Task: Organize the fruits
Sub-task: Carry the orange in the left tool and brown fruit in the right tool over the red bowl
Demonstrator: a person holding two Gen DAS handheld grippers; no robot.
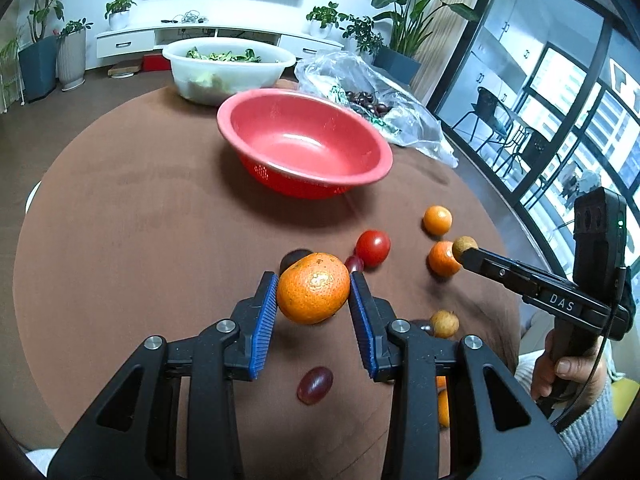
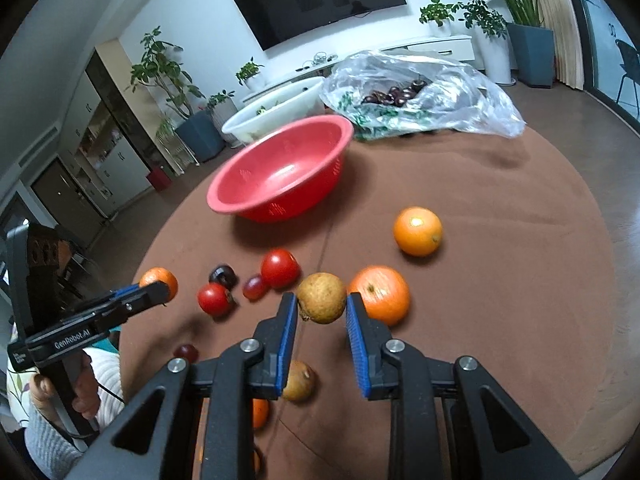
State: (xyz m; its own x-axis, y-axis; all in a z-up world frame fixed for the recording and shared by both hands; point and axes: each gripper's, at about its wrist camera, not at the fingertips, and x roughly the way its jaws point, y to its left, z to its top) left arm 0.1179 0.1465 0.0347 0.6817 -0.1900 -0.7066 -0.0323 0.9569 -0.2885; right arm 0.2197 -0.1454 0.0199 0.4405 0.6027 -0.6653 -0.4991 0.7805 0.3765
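My left gripper (image 1: 313, 292) is shut on a mandarin (image 1: 313, 288), held above the brown tablecloth. My right gripper (image 2: 322, 304) is shut on a small brown longan (image 2: 321, 298), also lifted off the table; in the left wrist view that longan (image 1: 465, 247) shows at the right gripper's tip. A red bowl (image 1: 280, 120) stands empty beyond both. Loose on the cloth lie tomatoes (image 2: 280, 268), grapes (image 1: 315, 385), oranges (image 2: 417, 231) and another longan (image 1: 444, 323).
A white basin (image 1: 192, 76) with greens and a clear plastic bag (image 2: 460, 92) holding dark fruit stand behind the red bowl. The round table's edge curves close on the right. A hand (image 1: 560, 372) and grey sleeve hold the right gripper's handle.
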